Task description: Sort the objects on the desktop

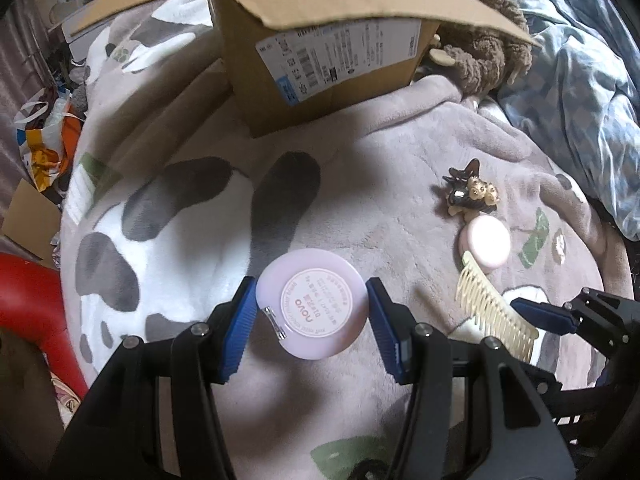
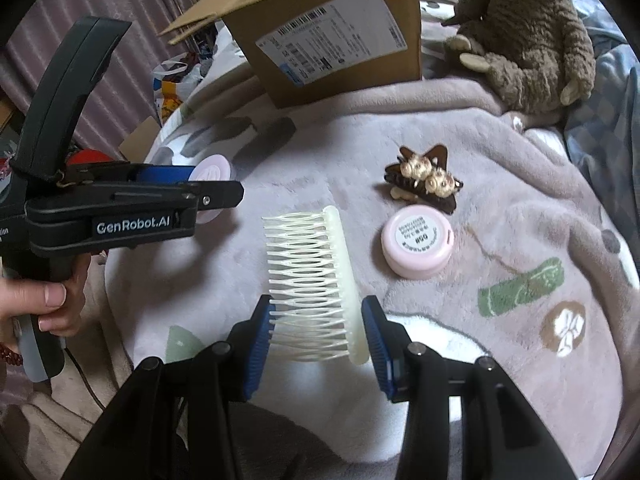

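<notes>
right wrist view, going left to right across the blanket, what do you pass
left gripper with the big pink compact → cream hair comb held in the right gripper → brown hair clip above the small pink compact → green leaf print on the blanket

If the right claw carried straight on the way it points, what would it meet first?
Probably just the grey blanket: the right claw is shut on the comb, and the blanket lies bare beyond it. The cardboard box stands farther back; depth is unclear.
</notes>
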`<state>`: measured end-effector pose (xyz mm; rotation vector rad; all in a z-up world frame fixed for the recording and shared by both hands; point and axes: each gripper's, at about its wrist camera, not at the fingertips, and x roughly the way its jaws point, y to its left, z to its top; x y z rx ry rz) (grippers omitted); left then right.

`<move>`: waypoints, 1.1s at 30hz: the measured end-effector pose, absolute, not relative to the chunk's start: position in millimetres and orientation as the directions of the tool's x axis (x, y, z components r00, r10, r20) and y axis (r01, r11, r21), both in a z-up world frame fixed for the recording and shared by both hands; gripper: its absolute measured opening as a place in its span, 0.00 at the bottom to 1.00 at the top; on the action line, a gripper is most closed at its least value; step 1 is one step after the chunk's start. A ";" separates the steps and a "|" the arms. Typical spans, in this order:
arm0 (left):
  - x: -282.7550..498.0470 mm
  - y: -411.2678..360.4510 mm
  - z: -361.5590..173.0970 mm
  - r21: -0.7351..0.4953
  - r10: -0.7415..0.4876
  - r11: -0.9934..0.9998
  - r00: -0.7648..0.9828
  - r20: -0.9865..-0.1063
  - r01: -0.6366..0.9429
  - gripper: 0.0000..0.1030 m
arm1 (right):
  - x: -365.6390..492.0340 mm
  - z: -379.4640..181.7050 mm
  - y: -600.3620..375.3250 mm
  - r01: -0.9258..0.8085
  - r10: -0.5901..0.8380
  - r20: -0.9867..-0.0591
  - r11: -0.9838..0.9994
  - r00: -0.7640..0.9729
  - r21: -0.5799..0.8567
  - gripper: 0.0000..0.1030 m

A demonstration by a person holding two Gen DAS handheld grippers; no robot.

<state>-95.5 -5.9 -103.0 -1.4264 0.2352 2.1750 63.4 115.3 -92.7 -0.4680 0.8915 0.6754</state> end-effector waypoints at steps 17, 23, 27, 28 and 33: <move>-85.6 -33.1 -41.6 -0.167 0.384 -0.841 -0.352 -0.853 -0.515 0.51 | 35.0 -37.5 126.6 -0.734 0.377 -0.788 0.665 0.487 -0.136 0.44; -76.0 -36.6 -7.7 -0.126 0.390 -0.829 -0.400 -0.829 -0.545 0.51 | 22.0 -11.3 133.0 -0.753 0.401 -0.766 0.639 0.502 -0.158 0.44; -73.9 -36.2 12.9 -0.093 0.387 -0.823 -0.434 -0.814 -0.560 0.51 | 15.0 6.8 139.8 -0.765 0.418 -0.749 0.618 0.514 -0.181 0.44; -73.8 -36.2 18.4 -0.081 0.385 -0.822 -0.445 -0.808 -0.564 0.51 | 14.1 12.6 141.8 -0.769 0.425 -0.744 0.613 0.515 -0.183 0.44; -79.0 -36.1 38.4 -0.069 0.396 -0.815 -0.466 -0.791 -0.575 0.51 | 16.5 35.1 148.7 -0.769 0.442 -0.723 0.610 0.531 -0.192 0.44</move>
